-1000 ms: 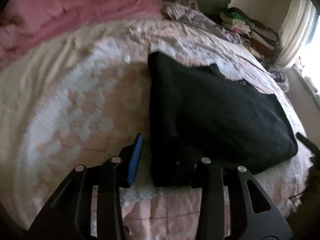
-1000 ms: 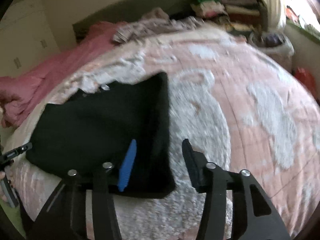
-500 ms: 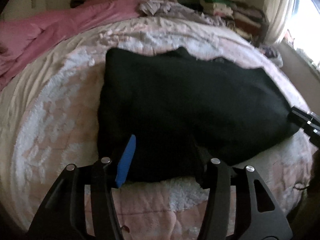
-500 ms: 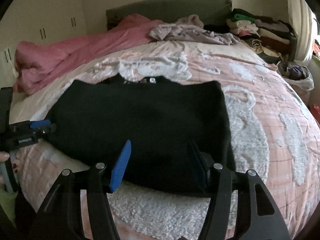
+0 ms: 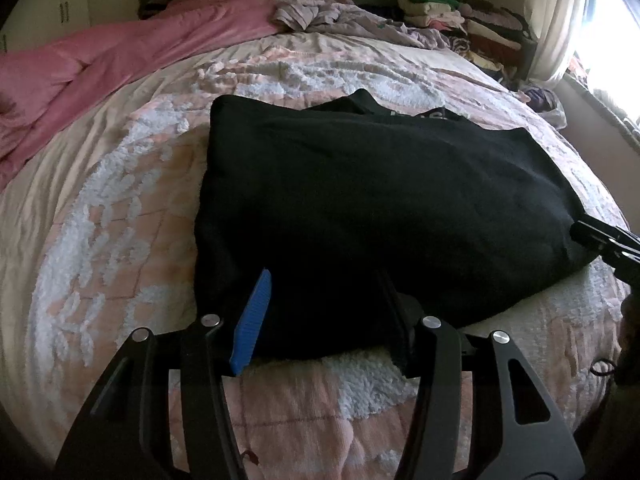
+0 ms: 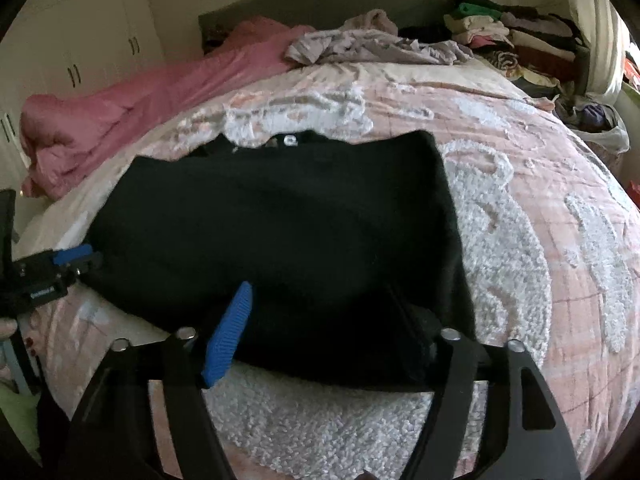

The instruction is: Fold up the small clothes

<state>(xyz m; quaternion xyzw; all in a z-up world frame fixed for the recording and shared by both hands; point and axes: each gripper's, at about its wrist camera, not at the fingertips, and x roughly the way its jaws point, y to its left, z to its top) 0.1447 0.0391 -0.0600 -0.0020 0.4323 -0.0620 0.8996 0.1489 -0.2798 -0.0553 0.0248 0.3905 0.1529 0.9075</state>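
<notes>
We see a big bed (image 5: 100,208) with a pink and white fluffy blanket on top. A long pink cover (image 5: 132,48) is bunched up along the far left side. A crumpled pale purple cloth (image 6: 372,46) lies near the green headboard (image 6: 320,0). A stack of folded clothes (image 6: 516,40) sits at the far right corner, next to a white curtain (image 5: 556,20).

In the middle of the bed lies our black garment (image 5: 380,200). It is folded into a wide, flat shape with soft, rounded corners. The cloth looks thick and dark, with almost no marks on it. A bit of its neck part with a small pale label (image 6: 289,141) peeks out at the far edge. Its near edge lies flat on a white fluffy patch of the blanket.

Our left gripper (image 5: 324,312) is at the near left part of the garment. Its jaws stand apart, one on each side of the near edge, and they do not pinch the cloth. One finger has a blue pad (image 5: 252,320).

Our right gripper (image 6: 324,328) is at the near right part of the garment. Its jaws are opening, with the edge of the cloth lying loose between them. It also has a blue pad (image 6: 228,336).

At the left edge of the right wrist view we see part of a hand (image 6: 8,332) holding the left gripper.
</notes>
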